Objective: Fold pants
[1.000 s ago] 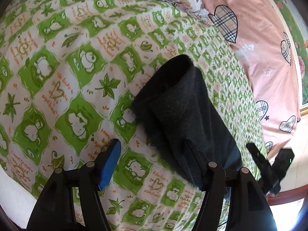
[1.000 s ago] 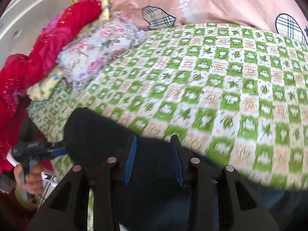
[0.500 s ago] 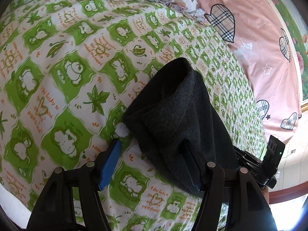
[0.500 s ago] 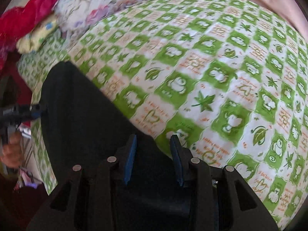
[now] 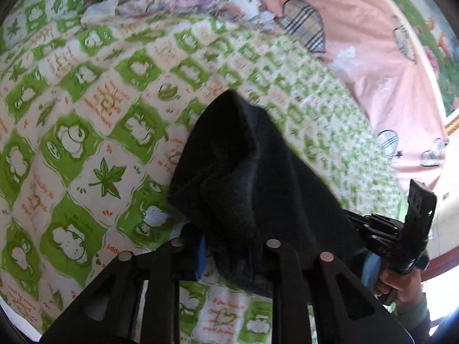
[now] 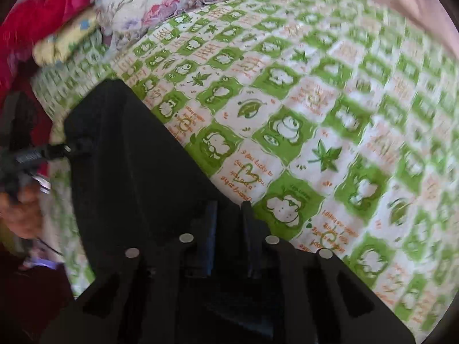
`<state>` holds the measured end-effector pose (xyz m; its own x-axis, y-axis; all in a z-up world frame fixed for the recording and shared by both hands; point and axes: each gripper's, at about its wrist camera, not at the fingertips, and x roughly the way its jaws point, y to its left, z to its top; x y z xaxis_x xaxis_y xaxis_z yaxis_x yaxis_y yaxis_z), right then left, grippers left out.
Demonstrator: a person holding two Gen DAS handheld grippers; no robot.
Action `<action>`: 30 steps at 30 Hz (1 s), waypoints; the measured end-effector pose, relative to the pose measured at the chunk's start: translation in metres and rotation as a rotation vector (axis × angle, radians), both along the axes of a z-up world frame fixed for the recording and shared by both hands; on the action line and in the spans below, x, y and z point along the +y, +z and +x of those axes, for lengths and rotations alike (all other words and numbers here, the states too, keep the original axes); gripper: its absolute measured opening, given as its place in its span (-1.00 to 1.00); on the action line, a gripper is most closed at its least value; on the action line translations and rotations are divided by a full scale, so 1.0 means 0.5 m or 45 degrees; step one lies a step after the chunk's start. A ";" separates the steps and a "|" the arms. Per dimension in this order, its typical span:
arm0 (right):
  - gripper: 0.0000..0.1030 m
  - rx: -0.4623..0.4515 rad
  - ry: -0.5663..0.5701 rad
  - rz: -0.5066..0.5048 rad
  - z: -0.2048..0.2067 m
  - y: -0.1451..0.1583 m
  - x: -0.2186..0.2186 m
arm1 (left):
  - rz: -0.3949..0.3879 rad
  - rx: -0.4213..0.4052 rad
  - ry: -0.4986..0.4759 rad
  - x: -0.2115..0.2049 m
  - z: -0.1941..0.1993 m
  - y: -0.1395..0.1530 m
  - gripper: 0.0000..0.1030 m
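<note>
The dark grey pants (image 5: 243,177) lie on a green and white patterned bedspread (image 5: 86,114). In the left wrist view my left gripper (image 5: 229,255) is shut on the pants' near edge, which bunches up between the fingers. In the right wrist view my right gripper (image 6: 228,223) is shut on another edge of the pants (image 6: 137,177), which stretch away to the left toward the left gripper (image 6: 51,150). The right gripper also shows in the left wrist view (image 5: 401,229), holding the pants at the right.
A floral pillow (image 6: 172,3) and a red blanket (image 6: 34,28) lie at the far side of the bed. A pink sheet with plaid hearts (image 5: 358,43) covers the area beyond the bedspread.
My left gripper has gone from open to shut on the pants' edge. The right gripper has stayed shut on the pants and moved with them over the bedspread.
</note>
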<state>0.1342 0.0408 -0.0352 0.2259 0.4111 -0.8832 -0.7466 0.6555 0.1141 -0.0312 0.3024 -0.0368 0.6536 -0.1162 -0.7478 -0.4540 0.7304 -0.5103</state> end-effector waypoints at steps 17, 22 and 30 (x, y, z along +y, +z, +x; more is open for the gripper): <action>-0.82 -0.617 -0.186 -0.009 -0.054 0.079 0.080 | 0.193 -0.307 -0.051 0.051 -0.080 0.122 -0.66; -0.82 -0.541 -0.237 0.014 -0.027 0.026 0.108 | 0.234 -0.218 -0.038 0.081 -0.056 0.064 -0.66; -0.50 -0.480 -0.312 0.061 -0.008 0.008 0.092 | 0.336 -0.073 -0.034 0.079 -0.025 0.000 -0.50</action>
<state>0.1305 0.0866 -0.0310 0.6237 0.3440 -0.7019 -0.5654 0.8186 -0.1012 -0.0439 0.3419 -0.0369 0.6954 0.0600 -0.7162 -0.4082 0.8531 -0.3249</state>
